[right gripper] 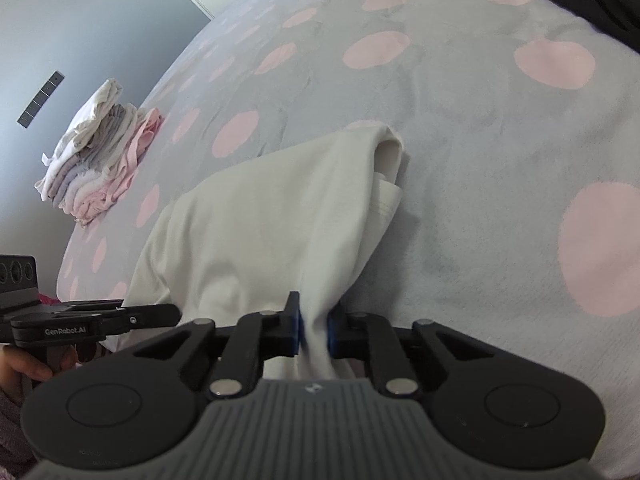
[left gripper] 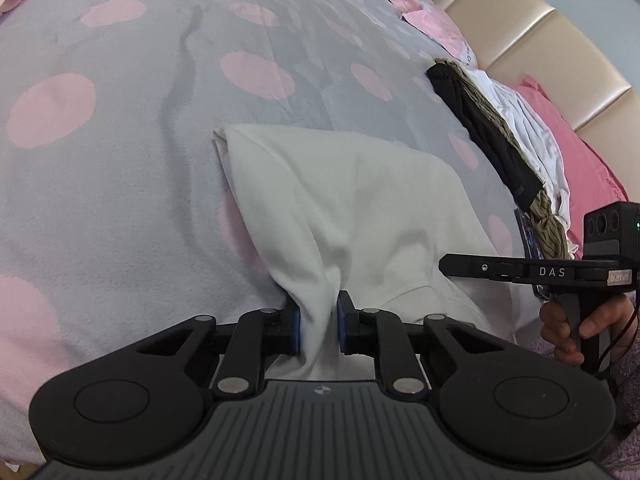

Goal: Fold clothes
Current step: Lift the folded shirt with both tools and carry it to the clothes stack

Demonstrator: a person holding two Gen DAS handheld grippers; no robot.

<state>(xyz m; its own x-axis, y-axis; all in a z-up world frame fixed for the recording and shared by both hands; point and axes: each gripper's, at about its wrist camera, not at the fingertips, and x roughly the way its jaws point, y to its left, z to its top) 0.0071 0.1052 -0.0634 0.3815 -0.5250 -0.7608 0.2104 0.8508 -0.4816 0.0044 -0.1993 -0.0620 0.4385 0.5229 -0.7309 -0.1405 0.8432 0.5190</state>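
A white garment [left gripper: 360,200] lies partly folded on the grey bedspread with pink dots [left gripper: 120,160]. My left gripper [left gripper: 319,320] is shut on the garment's near edge, cloth bunched between its blue pads. My right gripper [right gripper: 314,328] is shut on the same white garment [right gripper: 280,220] at another near corner, lifting it slightly. The right gripper also shows side-on in the left wrist view [left gripper: 520,272]. The left gripper shows at the left edge of the right wrist view [right gripper: 92,320]. The garment's far end [right gripper: 388,152] rests rolled on the bed.
A heap of unfolded black, striped and white clothes [left gripper: 500,136] lies along pink pillows by the beige headboard [left gripper: 540,40]. A stack of folded white, grey and pink clothes [right gripper: 100,156] sits at the bed's far corner. The bedspread [right gripper: 480,120] stretches beyond the garment.
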